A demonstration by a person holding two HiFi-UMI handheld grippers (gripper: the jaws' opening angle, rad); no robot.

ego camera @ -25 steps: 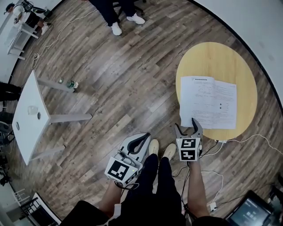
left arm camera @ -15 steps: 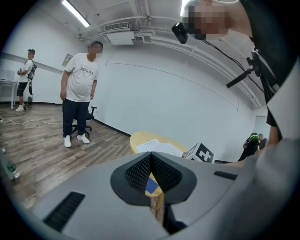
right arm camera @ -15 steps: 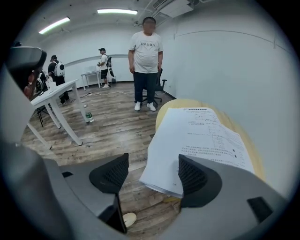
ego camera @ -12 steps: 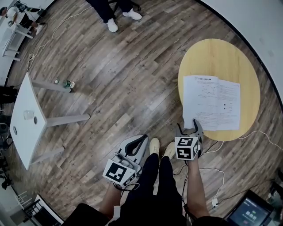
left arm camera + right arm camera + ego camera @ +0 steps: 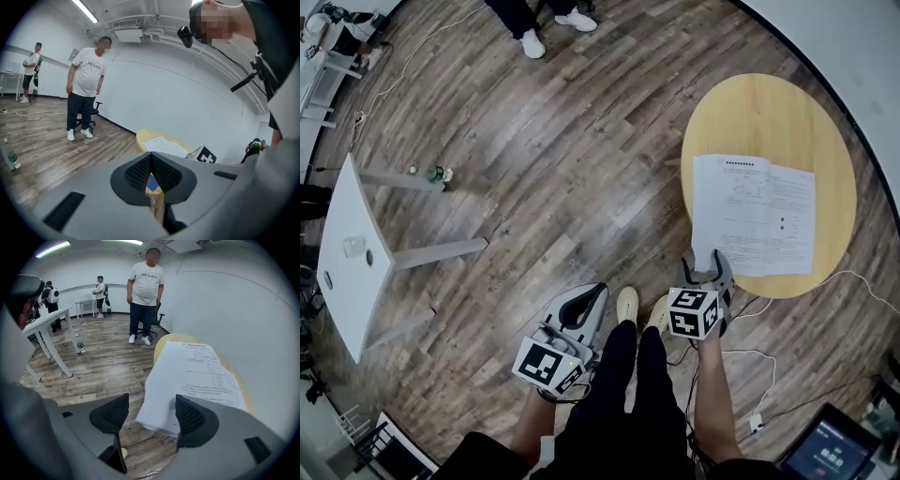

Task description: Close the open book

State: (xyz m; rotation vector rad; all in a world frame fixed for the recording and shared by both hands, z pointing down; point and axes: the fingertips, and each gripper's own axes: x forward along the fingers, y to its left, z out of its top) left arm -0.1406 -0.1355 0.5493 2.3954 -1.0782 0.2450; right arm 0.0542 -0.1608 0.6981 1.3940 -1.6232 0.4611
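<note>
Motion over the last second is slight. Nearest, the left gripper (image 5: pixel 598 292) still hangs low beside the person's leg, jaws pressed together on nothing. Just beyond, the right gripper (image 5: pixel 705 266) has kept almost the same place, jaws spread either side of the near-left corner of the book (image 5: pixel 755 216) without pinching it. The book lies open and flat on the round table (image 5: pixel 769 112), so closing has likely not begun.

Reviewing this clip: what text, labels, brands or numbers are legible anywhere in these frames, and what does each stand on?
"PRADA": across the chest of the white T-shirt, seen in both gripper views.
Open book on the round table: printed lines and diagrams, too small to read.
Laptop screen: too small to read.
</note>
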